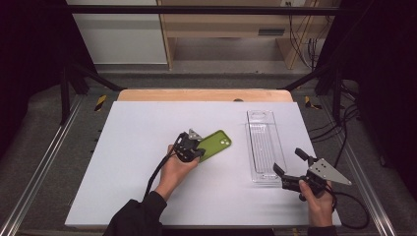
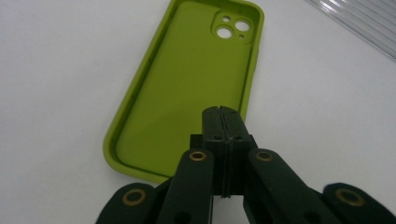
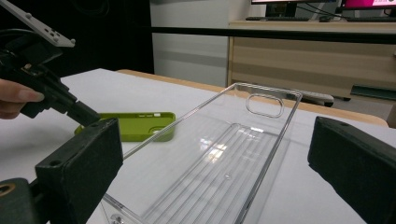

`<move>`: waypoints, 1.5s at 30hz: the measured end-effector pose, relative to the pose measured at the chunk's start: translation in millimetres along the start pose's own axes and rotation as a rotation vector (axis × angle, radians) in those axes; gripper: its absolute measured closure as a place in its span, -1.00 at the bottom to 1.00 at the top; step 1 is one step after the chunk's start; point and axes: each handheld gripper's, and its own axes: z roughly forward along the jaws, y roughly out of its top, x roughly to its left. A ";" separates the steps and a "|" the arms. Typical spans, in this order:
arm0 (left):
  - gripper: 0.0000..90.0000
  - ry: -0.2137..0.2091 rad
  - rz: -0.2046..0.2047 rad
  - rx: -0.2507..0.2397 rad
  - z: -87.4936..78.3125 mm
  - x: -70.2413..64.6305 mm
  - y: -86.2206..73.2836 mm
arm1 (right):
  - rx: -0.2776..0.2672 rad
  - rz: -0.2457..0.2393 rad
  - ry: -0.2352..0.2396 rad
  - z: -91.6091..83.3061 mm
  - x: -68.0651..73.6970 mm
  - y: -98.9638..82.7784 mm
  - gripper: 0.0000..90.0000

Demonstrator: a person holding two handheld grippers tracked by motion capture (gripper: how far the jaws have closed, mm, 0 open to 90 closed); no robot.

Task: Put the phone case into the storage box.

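A lime-green phone case (image 1: 217,142) lies open side up on the white table (image 1: 137,147); its inside and camera holes show in the left gripper view (image 2: 187,79). My left gripper (image 1: 197,151) is shut, its two jaws pressed flat together (image 2: 223,112) over the case's inside, close to one long wall; I see nothing between them. Right of the case lies a clear plastic tray (image 1: 263,142). My right gripper (image 1: 288,161) is open at the tray's near end, one black jaw on each side of the tray (image 3: 219,154). The right gripper view also shows the case (image 3: 140,123) and the left gripper (image 3: 86,114).
The table's wooden far edge (image 1: 204,95) runs behind the white top. Dark metal frame rails (image 1: 44,162) flank both sides. Cables trail from each gripper toward the front edge. Bare white surface lies left of the case.
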 end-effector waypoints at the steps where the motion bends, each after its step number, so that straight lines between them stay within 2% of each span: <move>1: 1.00 0.002 0.008 0.007 0.3 -1.0 -1.3 | -0.001 -0.002 0.001 -0.6 0.1 0.1 -0.92; 3: 1.00 0.007 0.011 0.019 0.1 -1.5 -4.1 | -0.001 -0.005 0.003 -0.7 0.0 0.2 -0.92; 5: 1.00 0.005 -0.006 0.019 0.5 1.1 -6.5 | 0.002 -0.006 0.004 0.0 0.1 0.1 -0.92; 9: 1.00 0.006 -0.006 0.039 0.4 4.8 -8.1 | -0.005 0.014 -0.003 -0.6 -1.3 0.3 -0.92; 13: 1.00 0.003 0.010 0.062 -6.7 5.1 -13.2 | -0.009 0.019 -0.004 -2.0 -2.3 0.0 -0.92; 17: 1.00 0.002 0.019 0.061 -12.9 3.9 -20.5 | 0.000 0.003 0.001 -0.2 -1.2 -0.3 -0.92; 22: 1.00 -0.029 0.027 0.052 -33.9 4.3 -45.2 | 0.009 -0.016 0.015 2.1 6.2 0.8 -0.92; 23: 1.00 -0.029 0.027 0.052 -33.9 4.3 -45.2 | 0.009 -0.016 0.015 2.1 6.2 0.8 -0.92; 25: 1.00 -0.022 0.043 0.035 -44.6 3.1 -59.3 | 0.008 -0.024 0.020 1.2 7.3 1.1 -0.92; 28: 1.00 -0.011 0.062 0.031 -54.6 1.5 -71.0 | 0.010 -0.021 0.009 0.7 7.1 0.9 -0.92; 32: 1.00 -0.055 0.022 0.001 -67.2 4.3 -89.2 | 0.013 -0.021 0.001 0.9 7.5 0.7 -0.92; 34: 1.00 -0.066 0.021 0.009 -72.5 4.7 -94.1 | 0.015 -0.022 -0.002 1.0 6.8 0.1 -0.92; 37: 1.00 -0.062 0.045 0.040 -83.2 3.0 -102.0 | 0.015 -0.018 -0.009 0.3 6.4 0.4 -0.92; 41: 1.00 -0.075 0.046 0.057 -94.8 4.6 -112.7 | 0.018 -0.006 -0.016 0.5 6.3 -0.5 -0.92; 45: 1.00 -0.097 0.028 0.052 -102.2 7.1 -121.8 | 0.019 -0.006 -0.024 0.7 5.2 -1.1 -0.92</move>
